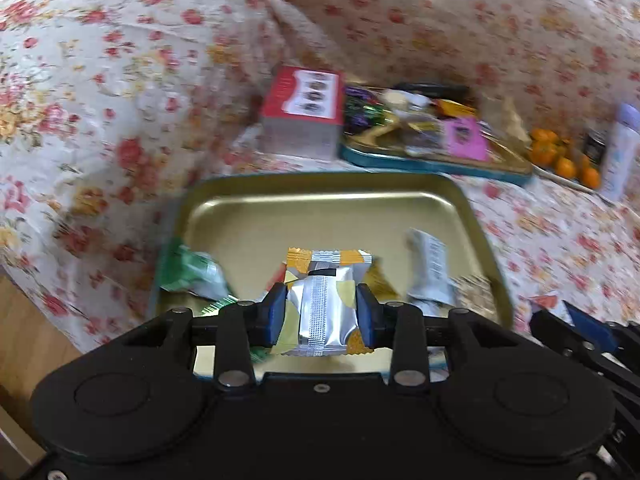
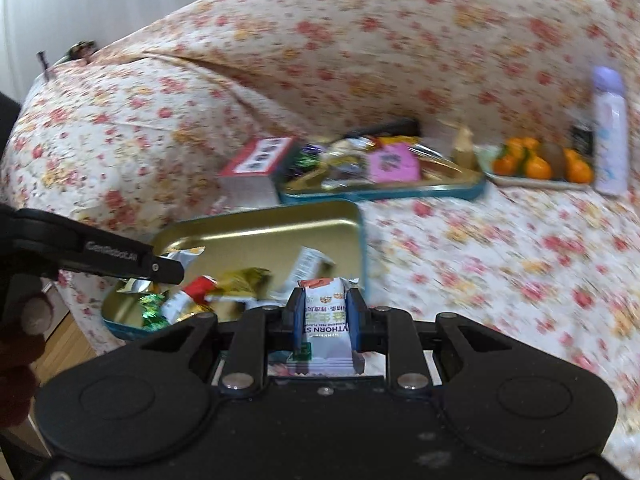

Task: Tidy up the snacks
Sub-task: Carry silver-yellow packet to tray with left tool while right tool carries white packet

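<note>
The left tongs (image 1: 322, 312) are clamped on a silver and gold packet (image 1: 322, 300), the blue pads pressing its two sides, and hold it above the near end of the gold tin (image 1: 320, 196). In that tin lie a green wrapper (image 1: 192, 272) at the left, a white sachet (image 1: 430, 268) at the right and a few more pieces half hidden behind the tongs.

The right tongs (image 2: 323, 318) are closed on a white packet (image 2: 326, 320) with an orange top edge, held upright just over the near right corner of the gold tin (image 2: 260, 220). From this side the tin shows a red and white wrapper (image 2: 188, 296), a crumpled gold one (image 2: 244, 280) and a green foil piece (image 2: 152, 308). The left tongs' arm (image 2: 100, 252) reaches in from the left, with a hand (image 2: 20, 340) below it.

Farther back on the flowered sofa (image 2: 480, 240) stands a second tin (image 2: 384, 192) with a blue rim, crowded with snacks, among them a pink packet (image 2: 394, 164). A red box (image 2: 256, 164) sits just left of it. To the right are a tray of oranges (image 2: 540, 166) and a pale bottle (image 2: 610, 132), blurred. Wooden floor (image 1: 24, 320) shows at the near left.
</note>
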Demonstrator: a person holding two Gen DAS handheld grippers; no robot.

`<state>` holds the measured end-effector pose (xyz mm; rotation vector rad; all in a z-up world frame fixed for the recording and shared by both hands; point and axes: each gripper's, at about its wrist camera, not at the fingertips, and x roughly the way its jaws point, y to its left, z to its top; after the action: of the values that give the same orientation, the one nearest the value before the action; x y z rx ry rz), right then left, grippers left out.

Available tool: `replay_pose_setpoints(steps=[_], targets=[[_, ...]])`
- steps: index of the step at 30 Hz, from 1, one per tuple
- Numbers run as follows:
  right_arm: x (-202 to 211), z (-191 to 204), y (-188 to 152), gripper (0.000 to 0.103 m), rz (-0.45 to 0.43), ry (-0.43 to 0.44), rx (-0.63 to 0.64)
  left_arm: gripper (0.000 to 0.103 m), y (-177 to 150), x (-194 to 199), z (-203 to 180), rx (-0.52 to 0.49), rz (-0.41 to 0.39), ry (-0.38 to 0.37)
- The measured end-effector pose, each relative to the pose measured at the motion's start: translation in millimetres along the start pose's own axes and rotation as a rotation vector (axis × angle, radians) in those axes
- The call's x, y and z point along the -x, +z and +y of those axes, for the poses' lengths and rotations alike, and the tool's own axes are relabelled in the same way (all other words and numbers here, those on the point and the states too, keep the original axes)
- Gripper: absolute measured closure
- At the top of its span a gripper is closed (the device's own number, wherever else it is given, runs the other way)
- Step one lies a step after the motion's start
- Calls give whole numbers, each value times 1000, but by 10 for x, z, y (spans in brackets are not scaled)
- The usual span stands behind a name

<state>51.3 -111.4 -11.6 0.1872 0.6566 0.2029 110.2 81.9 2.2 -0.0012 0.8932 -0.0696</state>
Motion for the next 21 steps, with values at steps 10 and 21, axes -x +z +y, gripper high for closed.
replay_pose_setpoints(steps=[10, 21], targets=[[-413, 338, 286, 80, 6, 30, 68, 58, 181, -325, 330, 26, -8, 80], [-701, 439, 365, 80, 30, 2, 108, 58, 231, -555, 352, 27, 29, 90]])
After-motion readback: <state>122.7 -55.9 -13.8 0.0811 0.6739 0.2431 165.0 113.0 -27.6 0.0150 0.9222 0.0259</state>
